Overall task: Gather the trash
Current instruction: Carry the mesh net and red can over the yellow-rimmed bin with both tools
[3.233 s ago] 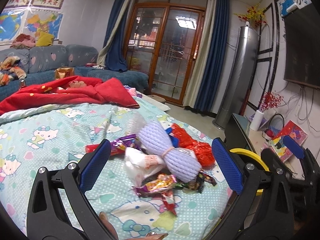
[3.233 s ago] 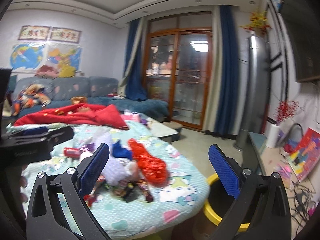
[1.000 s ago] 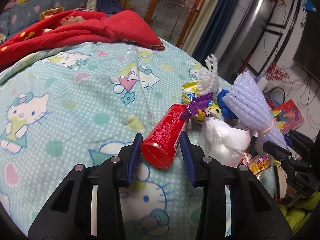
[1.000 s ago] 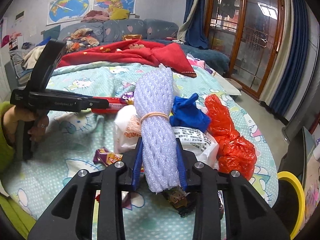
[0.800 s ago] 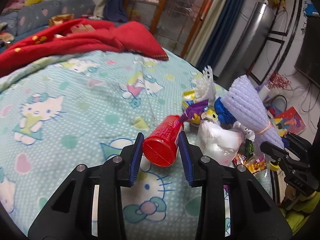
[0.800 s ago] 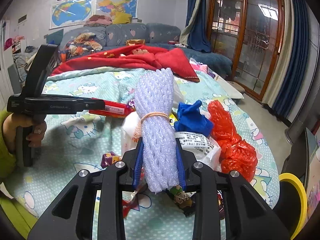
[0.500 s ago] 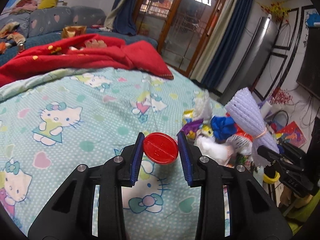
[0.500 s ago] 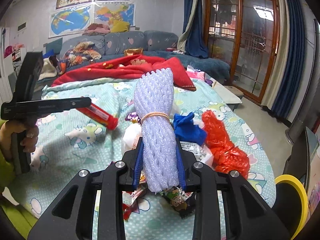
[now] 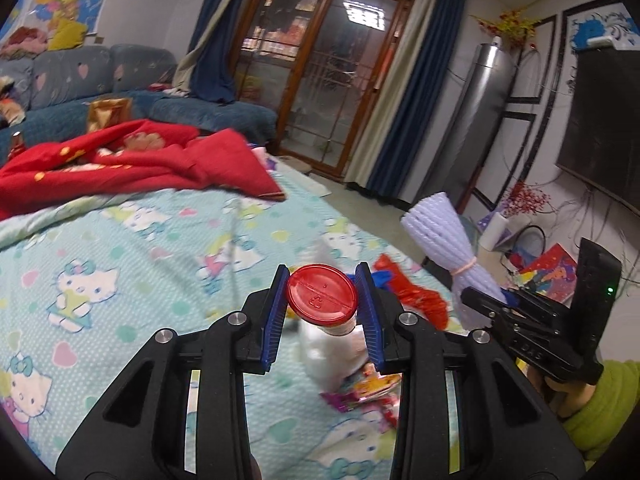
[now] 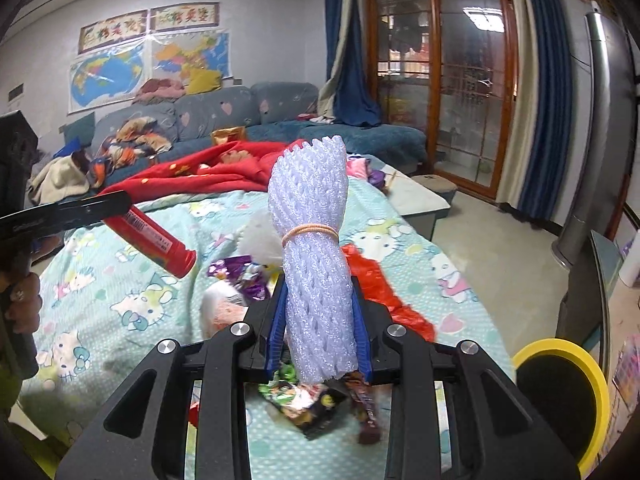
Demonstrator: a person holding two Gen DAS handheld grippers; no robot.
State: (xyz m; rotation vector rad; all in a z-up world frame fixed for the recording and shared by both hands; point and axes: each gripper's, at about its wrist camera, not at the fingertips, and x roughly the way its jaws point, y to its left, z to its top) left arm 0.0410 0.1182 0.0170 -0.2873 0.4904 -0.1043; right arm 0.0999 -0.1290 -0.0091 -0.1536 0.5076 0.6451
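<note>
Left hand-held gripper (image 9: 322, 312): pinching the red tube (image 9: 322, 295) by its capped end; seen from the right wrist, the tube (image 10: 150, 236) hangs clear above the bedspread (image 9: 120, 264), slanting down toward 4 o'clock.
Right hand-held gripper (image 10: 318, 332): pressed onto the lower part of the white foam-net bundle (image 10: 314, 256), tied with a rubber band; the bundle stands upright and is off the bed.
What changed: a second ago the tube lay on the bedspread among the wrappers and the bundle's base sat low in the pile; both are now lifted, and the left view has swung up to take in the room.
Meaning: both pickups look secure, so the step in hand is likely the carry to the bin.
Bin (image 10: 560, 396): yellow-rimmed, at 4 o'clock in the right view, just beside the bed's edge, well apart from the tube.
Left on the bed: snack wrappers (image 10: 316, 400) at 6 o'clock, a red plastic bag (image 10: 380, 292) at 3 o'clock of the bundle, a white bag (image 10: 224, 308).
Risk: the tube is gripped only at its end, so it may swing or slip.
</note>
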